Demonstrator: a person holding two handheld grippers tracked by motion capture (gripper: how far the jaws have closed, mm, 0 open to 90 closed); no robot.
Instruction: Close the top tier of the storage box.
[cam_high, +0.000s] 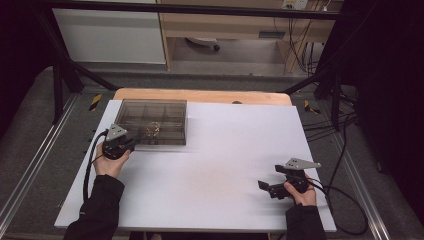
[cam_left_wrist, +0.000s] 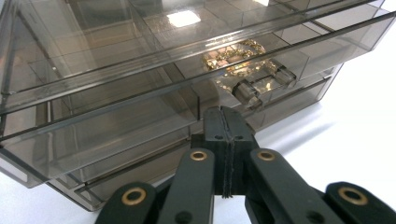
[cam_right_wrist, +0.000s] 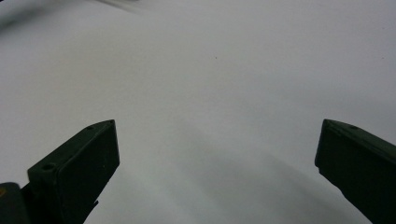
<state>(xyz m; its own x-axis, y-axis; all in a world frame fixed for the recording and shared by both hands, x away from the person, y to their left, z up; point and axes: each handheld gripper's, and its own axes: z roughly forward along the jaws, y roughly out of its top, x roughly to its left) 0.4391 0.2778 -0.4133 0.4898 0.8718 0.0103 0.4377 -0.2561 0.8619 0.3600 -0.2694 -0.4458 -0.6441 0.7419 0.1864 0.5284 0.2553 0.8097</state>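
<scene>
Smoky translucent plastic makes up the organiser box (cam_high: 152, 121), which sits at about ten o'clock on the white table (cam_high: 215, 165), its lid down over several compartments. Through the lid, a gold-coloured ornament (cam_left_wrist: 233, 57) lies in a compartment near the front middle, and just below it a clear latch (cam_left_wrist: 261, 86) juts from the front wall.

At the box's front left corner the left gripper (cam_high: 131, 144) is held level, its tip touching or just short of the front wall; which of the two cannot be told. In the left gripper view its fingers (cam_left_wrist: 217, 128) are pressed flat together with nothing between them, pointing at the wall just under the latch.

Well apart, at about four o'clock on the table, the right gripper (cam_high: 267, 188) rests low in the person's hand, aimed toward nine o'clock. Its fingers (cam_right_wrist: 79, 163) stand wide apart over bare table, holding nothing.
</scene>
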